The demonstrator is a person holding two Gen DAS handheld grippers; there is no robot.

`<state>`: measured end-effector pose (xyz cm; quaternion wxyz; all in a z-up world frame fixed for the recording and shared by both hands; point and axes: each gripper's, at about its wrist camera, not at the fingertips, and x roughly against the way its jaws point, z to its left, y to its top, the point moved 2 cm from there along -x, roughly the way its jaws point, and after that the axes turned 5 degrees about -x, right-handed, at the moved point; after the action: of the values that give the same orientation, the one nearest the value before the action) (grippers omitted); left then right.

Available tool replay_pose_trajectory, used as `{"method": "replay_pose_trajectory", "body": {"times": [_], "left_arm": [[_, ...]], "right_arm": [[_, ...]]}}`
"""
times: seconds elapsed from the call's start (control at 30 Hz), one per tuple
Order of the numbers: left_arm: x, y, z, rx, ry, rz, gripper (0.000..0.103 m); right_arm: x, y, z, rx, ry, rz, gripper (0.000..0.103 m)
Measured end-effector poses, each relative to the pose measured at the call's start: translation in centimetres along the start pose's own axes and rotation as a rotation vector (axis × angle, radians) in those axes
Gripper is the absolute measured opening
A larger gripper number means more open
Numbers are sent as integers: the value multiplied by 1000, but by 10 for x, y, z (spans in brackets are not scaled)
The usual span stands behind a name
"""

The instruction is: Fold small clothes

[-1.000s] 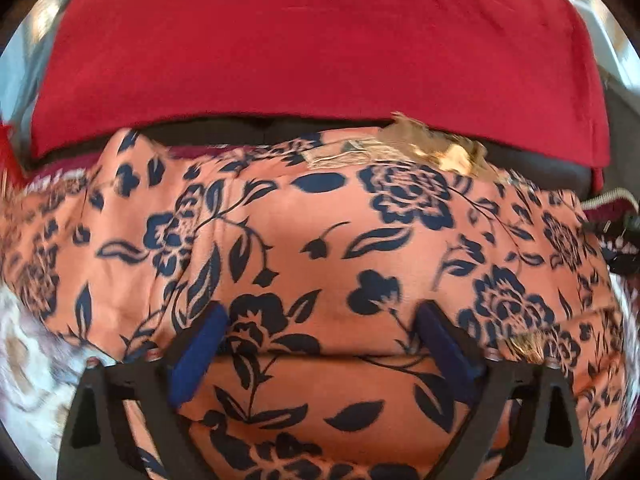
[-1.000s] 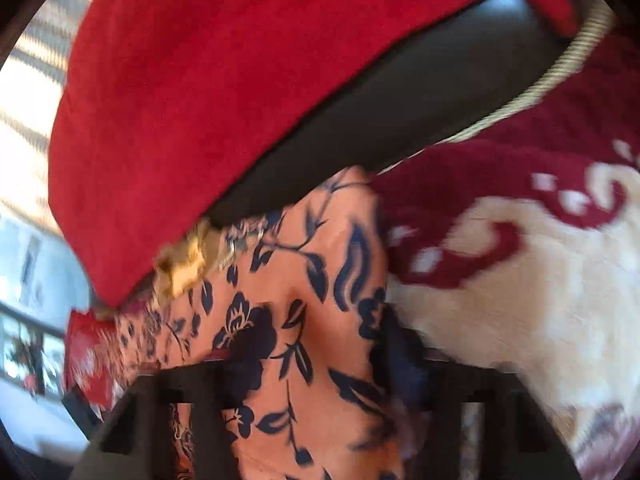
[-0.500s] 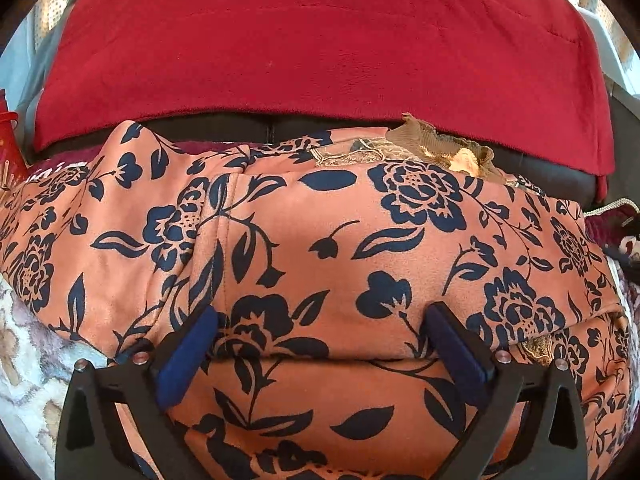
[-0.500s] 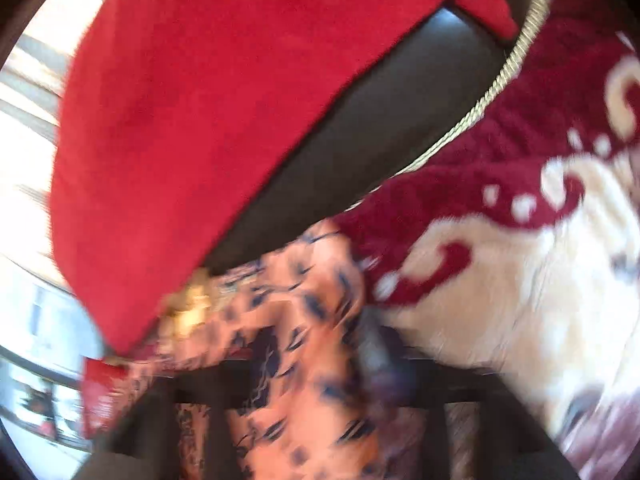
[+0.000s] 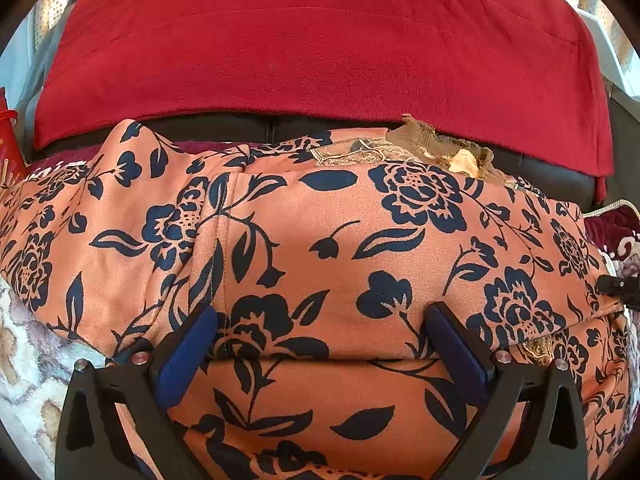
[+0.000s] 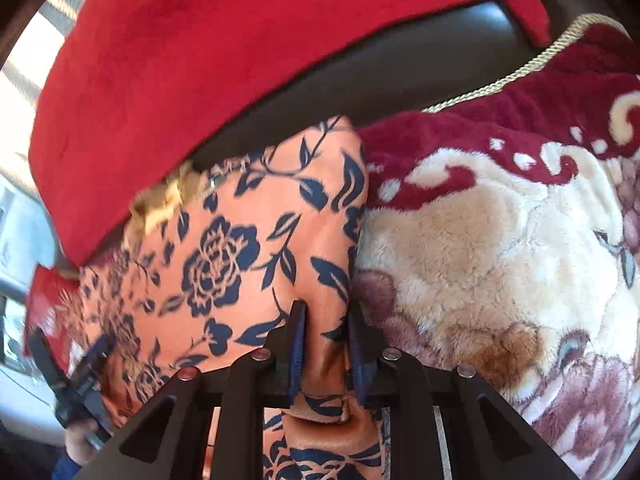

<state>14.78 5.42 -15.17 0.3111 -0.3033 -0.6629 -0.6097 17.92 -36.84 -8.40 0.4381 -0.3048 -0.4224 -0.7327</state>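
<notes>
Now that the right gripper (image 6: 325,344) has just been closing, its jaws stand narrow with a bunched fold of the garment (image 6: 224,264) pinched between the blue pads (image 6: 297,354). A second ago, and half a second ago too, the right wrist view was blurred and the cloth lay loosely between wider-set fingers; now the picture is sharper and the fabric puckers where the pads press its right edge, beside the plush blanket (image 6: 500,240). So the right side has a fresh hold, which I judge to be the start of the next fold.

The left gripper (image 5: 320,320) has barely shifted across the three left views: its jaws stand wide open over the garment (image 5: 320,240), holding nothing, the fingers just above or resting on the cloth, I cannot tell which. The garment lies spread on the blanket in front of the red cloth (image 5: 320,40), gold trim (image 5: 440,148) at its far edge. Already doubled near the left gripper, it seems partly folded.
</notes>
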Motion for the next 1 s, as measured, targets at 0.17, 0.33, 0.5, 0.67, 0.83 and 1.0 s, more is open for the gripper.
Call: {"method": "replay_pose_trajectory", "body": {"times": [0.17,0.33,0.5,0.67,0.83,1.0], "left_arm": [[0,0,0,2,-1,-3,103],[0,0,1,4,-2,-4,103],[0,1,1,3,-1,-4,103],[-1,1,1,8,-6,-6,103],[-1,0,1,8,-5,-7,103],[-1,0,1,6,-1,-7,103]], "right_arm": [[26,15,-47,-159,155,-17,33],[19,56,-64,-264,227,-46,91],[-4,77,-58,-176,50,15,20],[27,77,-87,-279,12,-85,21],[68,28,-66,-256,111,-138,76],[61,-23,-40,-78,59,-25,56]]}}
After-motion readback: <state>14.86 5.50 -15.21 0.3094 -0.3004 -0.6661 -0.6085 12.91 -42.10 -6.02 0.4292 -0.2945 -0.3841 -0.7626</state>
